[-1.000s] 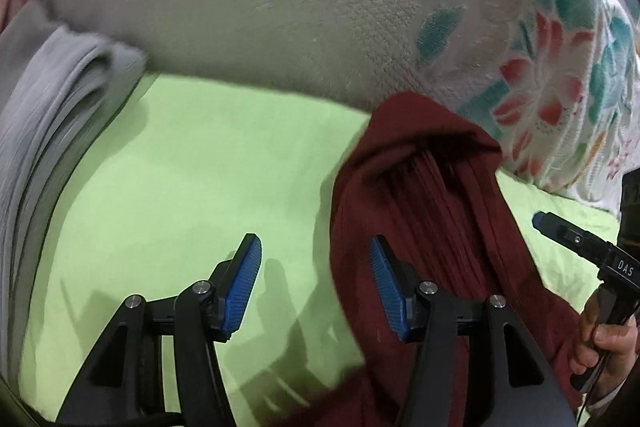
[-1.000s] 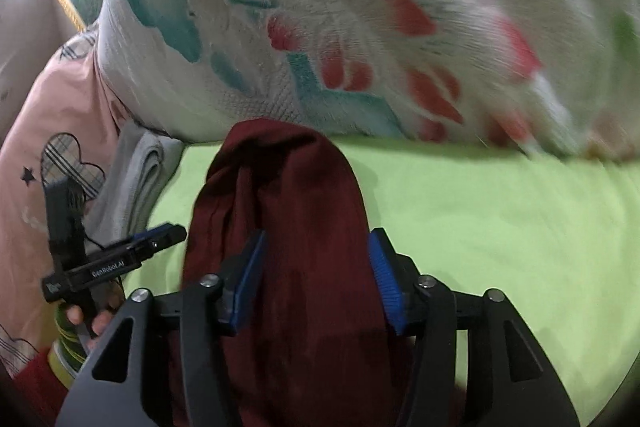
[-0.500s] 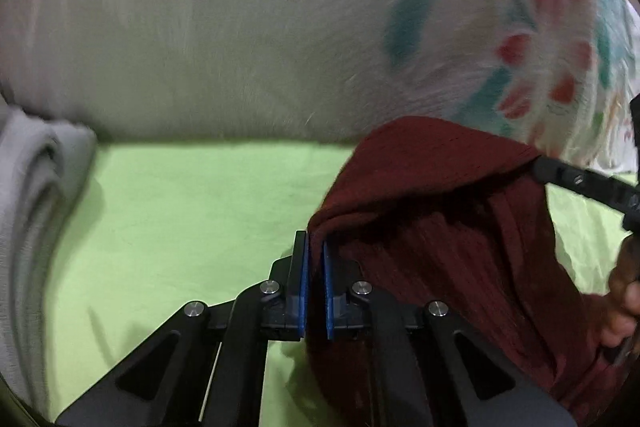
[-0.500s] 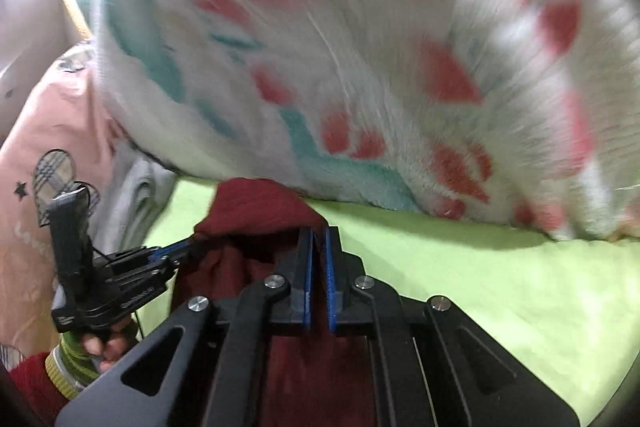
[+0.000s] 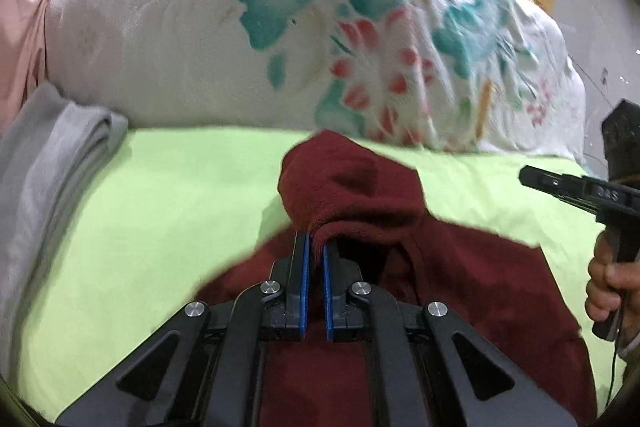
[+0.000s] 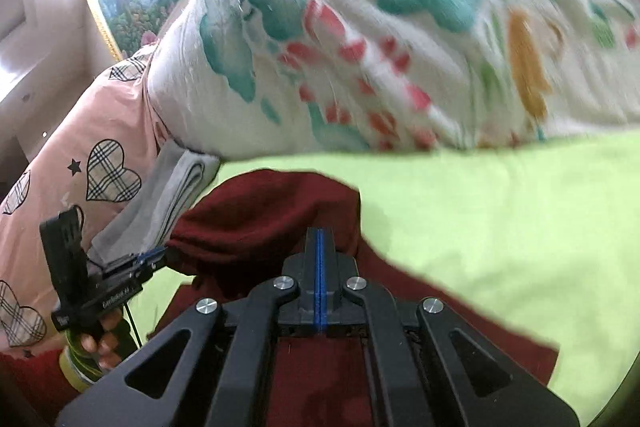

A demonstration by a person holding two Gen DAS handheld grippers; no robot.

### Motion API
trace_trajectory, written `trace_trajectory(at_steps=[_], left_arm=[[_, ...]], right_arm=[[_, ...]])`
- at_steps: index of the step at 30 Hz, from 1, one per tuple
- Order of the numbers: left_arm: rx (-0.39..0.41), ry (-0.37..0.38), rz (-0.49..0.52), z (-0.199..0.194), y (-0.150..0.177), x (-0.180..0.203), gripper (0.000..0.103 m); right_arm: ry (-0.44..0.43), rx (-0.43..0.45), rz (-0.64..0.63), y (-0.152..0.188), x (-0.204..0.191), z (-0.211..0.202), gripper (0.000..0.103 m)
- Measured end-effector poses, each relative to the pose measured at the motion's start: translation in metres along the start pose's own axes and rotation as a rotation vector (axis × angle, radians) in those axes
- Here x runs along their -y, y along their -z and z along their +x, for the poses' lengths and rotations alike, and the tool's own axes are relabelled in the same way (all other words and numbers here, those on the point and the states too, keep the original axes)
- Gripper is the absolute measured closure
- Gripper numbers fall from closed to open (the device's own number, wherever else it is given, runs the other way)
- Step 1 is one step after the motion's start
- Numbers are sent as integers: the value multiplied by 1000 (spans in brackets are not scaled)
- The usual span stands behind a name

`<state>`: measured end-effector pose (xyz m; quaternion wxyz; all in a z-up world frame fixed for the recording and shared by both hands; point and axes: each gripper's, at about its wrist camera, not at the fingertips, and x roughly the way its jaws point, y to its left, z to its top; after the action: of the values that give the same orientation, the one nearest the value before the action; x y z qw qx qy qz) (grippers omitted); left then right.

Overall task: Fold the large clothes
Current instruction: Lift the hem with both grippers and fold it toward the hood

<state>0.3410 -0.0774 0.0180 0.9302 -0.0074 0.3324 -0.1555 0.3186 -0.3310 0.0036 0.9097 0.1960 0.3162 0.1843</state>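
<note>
Lime-green bed sheet (image 5: 160,195) lies under a floral quilt (image 5: 280,27), with the maroon garment (image 5: 460,267) spread on it. Left tool (image 5: 315,251) clamps a raised fold; right tool (image 6: 319,247), jaws together, pinches its far edge.

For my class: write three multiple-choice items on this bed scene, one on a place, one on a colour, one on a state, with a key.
1. The folded grey cloth lies where on the green sheet?
A left edge
B right edge
C on the garment

2. What colour is the garment being folded?
A navy
B dark red
C white

3. The left gripper is:
A wide open
B shut on the garment
C out of view

Key: A, it sits beside the floral quilt at left; B, maroon fabric; B, blue pads pinch a fold.
</note>
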Motion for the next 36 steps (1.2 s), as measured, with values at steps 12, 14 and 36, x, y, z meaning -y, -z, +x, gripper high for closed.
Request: trace_trajectory(at_steps=[12,14,36], left_arm=[[-80,-19,8,-3,55,2,99],[-83,-19,-4,0,53,-2,99],[-72,13,26,-25,76,15,97]], right_arm=[[-84,-114,211,10,-3,50,48],[-98,-162,251,6,-1,74,48],[-145,-23,297,109,-12,-45,100]])
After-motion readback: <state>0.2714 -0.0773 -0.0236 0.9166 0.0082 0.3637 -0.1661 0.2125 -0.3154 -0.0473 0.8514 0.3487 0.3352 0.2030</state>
